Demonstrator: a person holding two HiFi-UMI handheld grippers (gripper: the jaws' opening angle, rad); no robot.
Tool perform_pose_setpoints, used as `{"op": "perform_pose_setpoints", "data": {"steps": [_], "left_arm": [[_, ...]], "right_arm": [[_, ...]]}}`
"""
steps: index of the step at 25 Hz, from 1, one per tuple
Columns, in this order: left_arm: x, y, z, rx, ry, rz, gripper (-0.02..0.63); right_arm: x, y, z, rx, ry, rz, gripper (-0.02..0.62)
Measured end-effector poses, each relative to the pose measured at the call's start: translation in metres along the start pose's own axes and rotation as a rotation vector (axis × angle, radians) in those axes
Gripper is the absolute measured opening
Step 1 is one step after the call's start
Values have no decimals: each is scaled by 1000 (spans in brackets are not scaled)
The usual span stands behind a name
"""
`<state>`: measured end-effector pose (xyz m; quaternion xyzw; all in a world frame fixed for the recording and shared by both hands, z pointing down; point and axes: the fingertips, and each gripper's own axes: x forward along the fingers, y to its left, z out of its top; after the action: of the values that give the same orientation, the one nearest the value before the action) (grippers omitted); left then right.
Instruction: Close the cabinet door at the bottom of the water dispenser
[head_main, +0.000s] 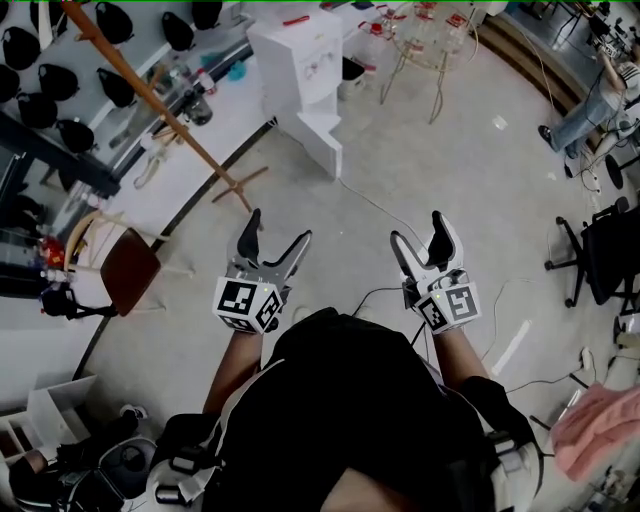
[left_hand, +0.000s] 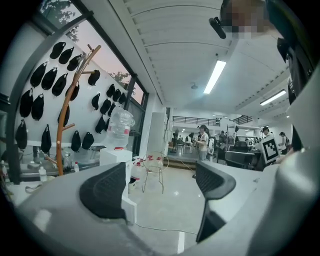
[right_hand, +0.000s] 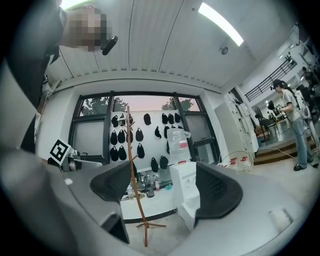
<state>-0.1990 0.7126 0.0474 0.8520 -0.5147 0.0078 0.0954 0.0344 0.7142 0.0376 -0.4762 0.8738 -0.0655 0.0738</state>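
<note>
A white water dispenser (head_main: 298, 55) stands at the far wall, well ahead of both grippers, with its bottom cabinet door (head_main: 320, 135) swung out over the floor. In the left gripper view the dispenser (left_hand: 115, 159) carries a clear bottle (left_hand: 120, 125) and shows past the left jaw. The right gripper view frames the dispenser (right_hand: 183, 184) and its door (right_hand: 190, 214) between the jaws. My left gripper (head_main: 280, 226) and right gripper (head_main: 418, 226) are both open and empty, held side by side at waist height and pointing towards the dispenser.
A wooden coat rack (head_main: 160, 100) leans left of the dispenser, and a brown chair (head_main: 128, 268) stands at the left. A wire stand with bottles (head_main: 420, 40) is right of the dispenser. A cable (head_main: 385, 212) crosses the floor. An office chair (head_main: 605, 255) and a person (head_main: 590, 100) are far right.
</note>
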Motion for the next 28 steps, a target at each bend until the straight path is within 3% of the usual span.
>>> {"op": "perform_pose_setpoints", "data": {"steps": [16,22,28], "left_arm": [[29,-94,-6,25,-3,58,431],[30,-91,-16,22,25,77,431],[62,-69,-12,12,5,25,431]], "right_arm": [[-68,-93,7,44,11,-11,426],[-69,-112,1,72,13,-36,425],[-45,-111,0,40,27,-47,425]]}}
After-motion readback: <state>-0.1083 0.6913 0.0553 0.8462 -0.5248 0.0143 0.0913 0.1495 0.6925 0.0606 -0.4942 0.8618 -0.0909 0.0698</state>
